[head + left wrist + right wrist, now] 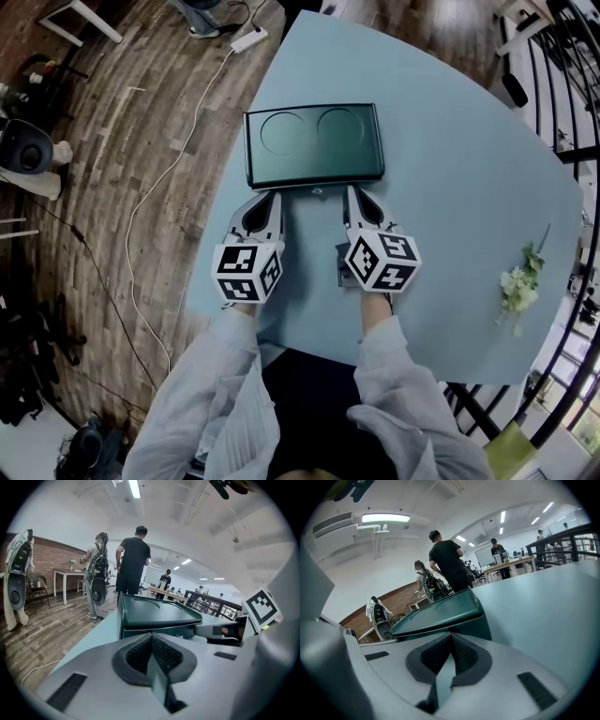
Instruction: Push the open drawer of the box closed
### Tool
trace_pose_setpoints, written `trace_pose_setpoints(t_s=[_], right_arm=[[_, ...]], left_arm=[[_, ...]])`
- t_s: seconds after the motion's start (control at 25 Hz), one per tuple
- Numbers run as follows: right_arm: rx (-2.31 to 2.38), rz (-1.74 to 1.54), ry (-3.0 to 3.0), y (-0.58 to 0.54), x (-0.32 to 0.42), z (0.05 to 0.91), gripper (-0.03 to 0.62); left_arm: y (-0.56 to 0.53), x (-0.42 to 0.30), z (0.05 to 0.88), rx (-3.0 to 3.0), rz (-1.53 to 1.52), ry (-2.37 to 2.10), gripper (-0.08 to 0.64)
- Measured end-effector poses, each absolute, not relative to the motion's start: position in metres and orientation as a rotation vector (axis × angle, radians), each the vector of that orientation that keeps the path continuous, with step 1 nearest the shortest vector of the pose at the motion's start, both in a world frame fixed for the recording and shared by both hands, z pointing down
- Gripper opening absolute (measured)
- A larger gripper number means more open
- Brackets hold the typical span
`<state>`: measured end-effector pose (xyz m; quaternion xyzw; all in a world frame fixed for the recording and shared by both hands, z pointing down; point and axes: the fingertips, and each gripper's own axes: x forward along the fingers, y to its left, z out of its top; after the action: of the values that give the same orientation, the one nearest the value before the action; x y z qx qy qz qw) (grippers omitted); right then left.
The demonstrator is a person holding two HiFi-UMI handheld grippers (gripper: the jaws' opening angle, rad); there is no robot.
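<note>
A dark green box (314, 145) with two round hollows in its lid stands on the light blue table (450, 187). Its drawer front (314, 180) faces me and looks about flush with the body, with a small knob (317, 190) at its middle. My left gripper (273, 195) is shut, its tip at the drawer front left of the knob. Right of the knob, my right gripper (351, 191) is shut too, tip against the same face. The left gripper view has the box (157, 613) just beyond the shut left gripper (151, 637). The right gripper view shows the box (440, 613) past the shut right gripper (451, 637).
A sprig of white flowers (520, 281) lies near the table's right edge. On the wooden floor at left, a white cable (159, 178) runs to a power strip (248, 38). A black railing (562, 84) stands at right. People (133, 559) stand beyond the table.
</note>
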<state>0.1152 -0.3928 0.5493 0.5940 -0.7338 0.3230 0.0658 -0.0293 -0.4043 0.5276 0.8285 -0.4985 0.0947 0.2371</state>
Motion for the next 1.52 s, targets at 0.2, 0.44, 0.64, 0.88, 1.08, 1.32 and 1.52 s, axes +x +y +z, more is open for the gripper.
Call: trace_pose_setpoints(t_s=[0.2,0.44,0.64,0.88,1.08,1.32,1.52], right_arm=[[1.805,0.965,-2.222,-0.396,0.115,0.548,0.008],[1.826,0.971,-2.224,-0.398,0.114,0.547,0.008],[1.837,0.976,-2.227,-0.399,0.113,0.548,0.008],[1.844,0.983,-2.231,-0.401,0.115,0.548,0.008],[1.889,0.975,-2.203,-0.394,0.118,0.539,0.008],[1.923,0.972,-2.173,-0.369,0.129,0.53,0.008],[1.92,0.983,-2.186,-0.338,0.129,0.518,0.008]], left_arm=[[-0.408,-0.03,0.527,2.269,0.257,-1.367,0.015],[-0.41,-0.03,0.526,2.27,0.257,-1.365,0.015],[-0.411,-0.031,0.527,2.272,0.252,-1.361,0.015],[-0.413,-0.03,0.527,2.275,0.258,-1.36,0.015],[-0.405,-0.035,0.528,2.272,0.277,-1.361,0.017],[-0.38,-0.037,0.525,2.253,0.245,-1.365,0.017],[-0.354,-0.039,0.517,2.255,0.223,-1.365,0.017]])
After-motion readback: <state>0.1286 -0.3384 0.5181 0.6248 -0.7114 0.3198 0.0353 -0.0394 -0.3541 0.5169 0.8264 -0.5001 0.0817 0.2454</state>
